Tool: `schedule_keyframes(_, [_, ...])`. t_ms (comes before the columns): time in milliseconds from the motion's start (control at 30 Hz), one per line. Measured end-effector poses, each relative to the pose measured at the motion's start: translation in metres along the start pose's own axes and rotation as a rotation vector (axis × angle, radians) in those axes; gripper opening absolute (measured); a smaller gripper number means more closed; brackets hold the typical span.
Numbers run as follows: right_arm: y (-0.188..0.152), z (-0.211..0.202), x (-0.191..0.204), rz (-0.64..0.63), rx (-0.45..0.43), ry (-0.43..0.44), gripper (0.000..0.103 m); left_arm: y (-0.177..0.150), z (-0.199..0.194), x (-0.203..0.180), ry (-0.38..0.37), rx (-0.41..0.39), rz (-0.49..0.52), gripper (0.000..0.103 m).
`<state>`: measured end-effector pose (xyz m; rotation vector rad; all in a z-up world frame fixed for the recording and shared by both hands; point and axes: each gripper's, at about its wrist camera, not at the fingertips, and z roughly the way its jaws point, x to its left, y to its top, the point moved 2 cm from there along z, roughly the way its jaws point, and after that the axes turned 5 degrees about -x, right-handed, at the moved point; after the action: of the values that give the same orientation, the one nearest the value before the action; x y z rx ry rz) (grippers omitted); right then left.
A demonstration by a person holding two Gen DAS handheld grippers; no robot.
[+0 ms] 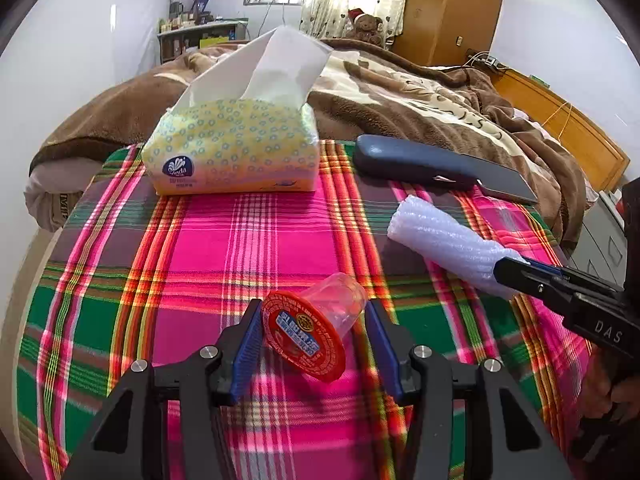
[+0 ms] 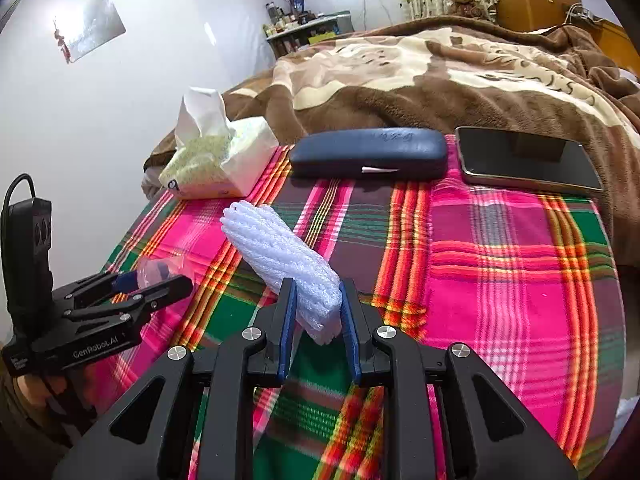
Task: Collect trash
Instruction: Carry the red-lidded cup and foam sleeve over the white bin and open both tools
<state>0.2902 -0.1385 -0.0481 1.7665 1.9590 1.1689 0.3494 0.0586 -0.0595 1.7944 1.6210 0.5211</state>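
White ribbed foam roll (image 2: 280, 264) lies diagonally on the plaid-cloth surface (image 2: 500, 280), its near end between the blue pads of the right gripper (image 2: 318, 320). Fingers (image 2: 289, 320) pressed in on both sides; foam looks pinched there. Grip: closed on the roll, near its end only.

Clear plastic jelly cup with red printed foil lid (image 1: 316, 328) lies on its side, lid toward the camera, between the fingers (image 1: 246, 344) of the left gripper (image 1: 314, 350). Left pad touches the lid rim; right pad stands clear of the cup wall with a visible gap. So: partly closed around the cup, not yet holding it.

Step in hand, judged: secure both pieces, then lift.
- Left: close further until both pads bear on the cup; thin wall may buckle or the cup may roll, so squeeze gently and near the rim (the stiffest part).
- Right: end grip means the free length may droop or swing; lift slowly and level.
- Keep both clear of the non-trash behind.

Count:
- trash: foam roll 1, jelly cup 1
- yellow-patterned tissue pack (image 1: 236, 148) 1
- dark blue glasses case (image 2: 368, 152) 1
- black tablet (image 2: 528, 160) 1
- grippers 2
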Motion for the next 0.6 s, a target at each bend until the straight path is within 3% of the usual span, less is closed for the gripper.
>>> schedule_keyframes(200, [-0.005,-0.025,-0.006,0.035,-0.032,-0.005,0.022,-0.008,-0.024,-0.019,-0.003,-0.028,0.029,0.051])
schedule_keyframes(600, [-0.023,-0.094,-0.024,0.066,-0.111,-0.049,0.022,-0.024,-0.071,-0.076,-0.078,-0.068,0.073,0.051])
